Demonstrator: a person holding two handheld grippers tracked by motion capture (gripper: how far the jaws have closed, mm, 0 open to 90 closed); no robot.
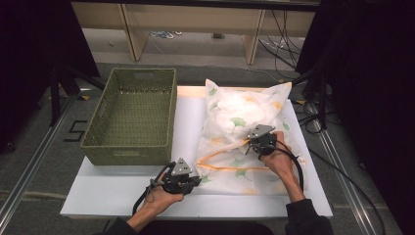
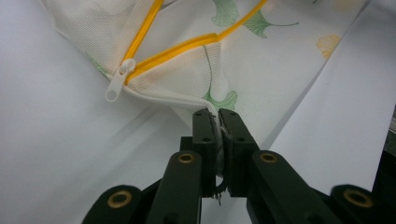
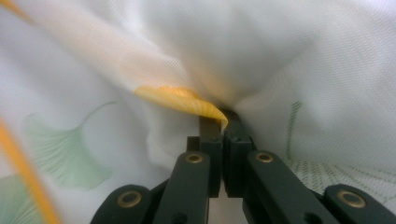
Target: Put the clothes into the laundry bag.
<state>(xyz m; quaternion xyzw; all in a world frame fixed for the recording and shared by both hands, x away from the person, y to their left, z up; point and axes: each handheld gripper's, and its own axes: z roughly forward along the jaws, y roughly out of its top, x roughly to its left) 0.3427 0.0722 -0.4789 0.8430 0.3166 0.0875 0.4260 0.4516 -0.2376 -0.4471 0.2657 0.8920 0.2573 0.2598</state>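
A white pillowcase (image 1: 244, 122) printed with green and yellow ginkgo leaves lies on the white table, stuffed with a pillow at its far end. Its orange zipper (image 1: 235, 167) stands unzipped, with the white pull tab (image 2: 116, 84) at the near left corner. My left gripper (image 1: 195, 180) is shut on the pillowcase's white bottom edge (image 2: 177, 99) beside that corner. My right gripper (image 1: 250, 147) is shut on the upper zipper edge (image 3: 187, 100) of the pillowcase, holding the opening lifted. The fabric (image 3: 280, 70) bunches around the right jaws.
A green woven basket (image 1: 128, 147) stands empty at the left of the white table (image 1: 98, 196). Black cables trail from both grippers and across the floor at the right. Table legs and wooden furniture stand beyond the far edge.
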